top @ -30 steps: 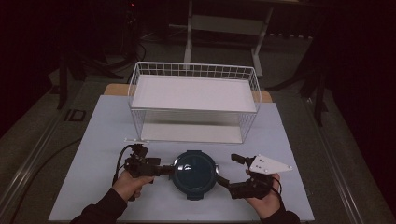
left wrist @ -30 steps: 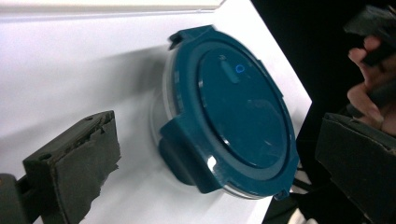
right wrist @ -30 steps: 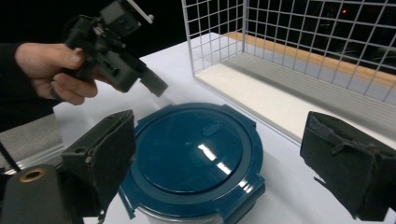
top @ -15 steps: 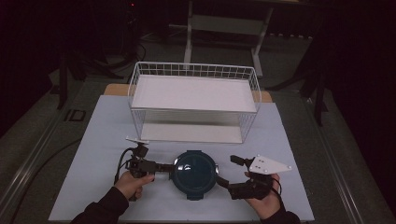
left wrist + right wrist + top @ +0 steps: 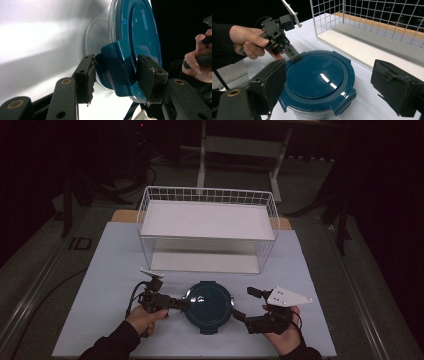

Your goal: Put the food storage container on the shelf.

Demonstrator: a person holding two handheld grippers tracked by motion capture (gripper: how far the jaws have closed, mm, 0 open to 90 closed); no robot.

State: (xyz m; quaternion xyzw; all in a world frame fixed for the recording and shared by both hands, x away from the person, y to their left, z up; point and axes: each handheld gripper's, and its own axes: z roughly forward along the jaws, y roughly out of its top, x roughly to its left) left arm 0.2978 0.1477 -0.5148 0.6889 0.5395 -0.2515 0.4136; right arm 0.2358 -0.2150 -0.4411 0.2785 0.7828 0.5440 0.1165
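A round container with a dark teal lid (image 5: pixel 209 304) stands on the white mat near the front edge. My left gripper (image 5: pixel 184 303), rolled onto its side, is at the lid's left rim. In the left gripper view its pads (image 5: pixel 90 76) press from both sides on the lid's teal latch tab (image 5: pixel 117 67). My right gripper (image 5: pixel 243 303) stands open just right of the container. In the right gripper view its wide-spread pads (image 5: pixel 271 79) flank the lid (image 5: pixel 318 75) without touching it. That view also has the left gripper (image 5: pixel 291 53) and its hand across the lid.
A white wire basket (image 5: pixel 210 191) with a white shelf inside stands behind the container, its front face close to the lid. In the right gripper view the basket (image 5: pixel 372 22) rises at upper right. The white mat (image 5: pixel 110 280) has free room left and right.
The left gripper has rolled a little at the lid's left edge, its top plate now tilted up. The container and the right gripper have stayed where they were.
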